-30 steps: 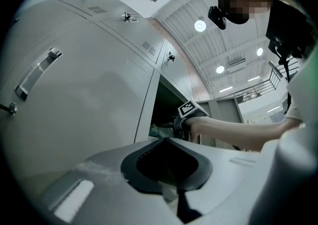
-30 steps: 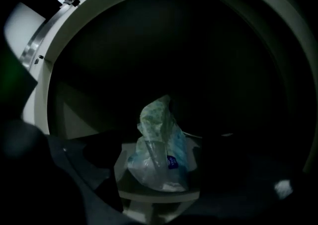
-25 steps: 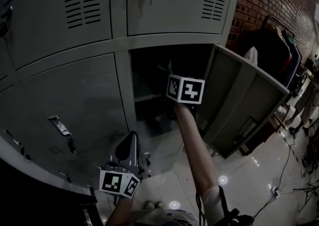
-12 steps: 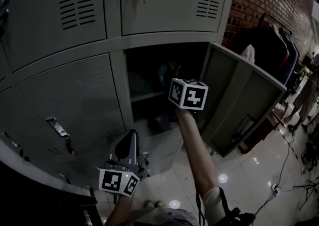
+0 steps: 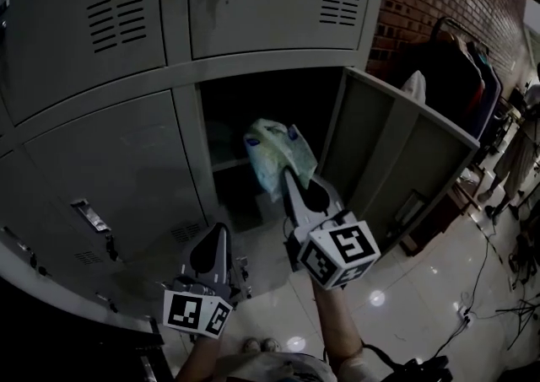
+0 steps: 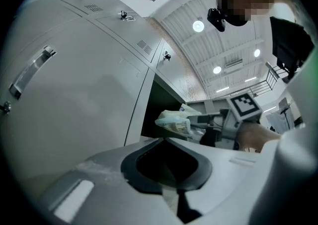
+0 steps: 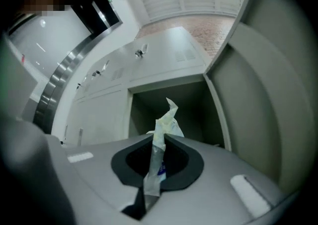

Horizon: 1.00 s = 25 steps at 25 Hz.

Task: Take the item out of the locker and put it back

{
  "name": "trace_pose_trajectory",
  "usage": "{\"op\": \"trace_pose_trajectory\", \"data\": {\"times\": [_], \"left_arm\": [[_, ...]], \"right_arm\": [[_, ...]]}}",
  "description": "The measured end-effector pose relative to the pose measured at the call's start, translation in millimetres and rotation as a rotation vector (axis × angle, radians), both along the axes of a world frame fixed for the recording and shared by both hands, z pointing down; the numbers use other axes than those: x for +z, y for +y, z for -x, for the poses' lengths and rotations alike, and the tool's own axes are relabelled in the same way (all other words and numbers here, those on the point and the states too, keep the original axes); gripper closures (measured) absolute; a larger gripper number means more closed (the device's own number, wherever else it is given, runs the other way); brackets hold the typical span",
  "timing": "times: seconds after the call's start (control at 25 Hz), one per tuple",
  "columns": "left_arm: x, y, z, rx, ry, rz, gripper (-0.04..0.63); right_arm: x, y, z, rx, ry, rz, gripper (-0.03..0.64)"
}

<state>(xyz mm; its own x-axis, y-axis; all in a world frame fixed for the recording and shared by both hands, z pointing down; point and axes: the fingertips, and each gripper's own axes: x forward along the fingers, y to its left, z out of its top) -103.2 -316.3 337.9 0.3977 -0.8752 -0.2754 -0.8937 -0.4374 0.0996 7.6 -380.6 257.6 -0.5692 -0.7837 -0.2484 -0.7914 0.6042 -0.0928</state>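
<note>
1. Between the jaws of my right gripper [image 7: 159, 138] sits the packet [image 7: 167, 119]. The jaws are pressed together on its thin crimped edge, with only that strip of film between the pads.
2. Past the fingertips, the rest of the packet sticks out up and ahead of the gripper. It is pale, soft and crumpled, and hangs clear of everything else.
3. Straight ahead, beyond the packet, is the open locker compartment [image 7: 171, 97], dark inside. The packet looks to be just outside its mouth rather than in it.
4. To the right of this gripper the compartment's door [image 5: 405, 161] stands swung wide open.
5. Behind the jaws, at the gripper's near end, is its marker cube [image 5: 339, 254], with my forearm running back from it.
6. Lower and to the left, well apart from the right one, is my left gripper [image 5: 214, 241]. Its jaws are together with nothing between them.
7. Ahead of the left gripper is the closed locker door [image 5: 118, 169] beside the open compartment. It is near the gripper but not touching it.
8. From the left gripper, the packet is ahead and to the right, held out level by the right gripper's jaws.
9. Below both grippers lies the glossy floor [image 5: 413, 287].
</note>
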Motion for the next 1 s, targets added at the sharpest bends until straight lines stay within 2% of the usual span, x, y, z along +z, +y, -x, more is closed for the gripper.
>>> {"op": "trace_pose_trajectory", "data": {"times": [0.12, 0.2, 0.4, 0.56, 1.0], "left_arm": [[-4.0, 4.6, -9.0, 0.016, -0.008, -0.015, 0.591], [-2.9, 6.6, -10.4, 0.013, -0.023, -0.018, 0.591], [2.2, 11.1, -11.0, 0.004, -0.028, -0.004, 0.591], [3.0, 15.6, -14.6, 0.009, -0.037, -0.004, 0.591], [4.1, 18.9, -8.4, -0.011, -0.033, 0.0, 0.591]], "right_arm": [[22.4, 41.7, -13.2, 0.03, -0.052, 0.002, 0.604], [43.9, 62.1, -23.3, 0.074, -0.046, 0.014, 0.604], [73.8, 78.4, -36.3, 0.089, -0.108, 0.073, 0.604], [78.9, 86.1, -36.8, 0.108, -0.054, 0.059, 0.604], [87.8, 90.0, -30.6, 0.096, -0.031, 0.089, 0.604]]}}
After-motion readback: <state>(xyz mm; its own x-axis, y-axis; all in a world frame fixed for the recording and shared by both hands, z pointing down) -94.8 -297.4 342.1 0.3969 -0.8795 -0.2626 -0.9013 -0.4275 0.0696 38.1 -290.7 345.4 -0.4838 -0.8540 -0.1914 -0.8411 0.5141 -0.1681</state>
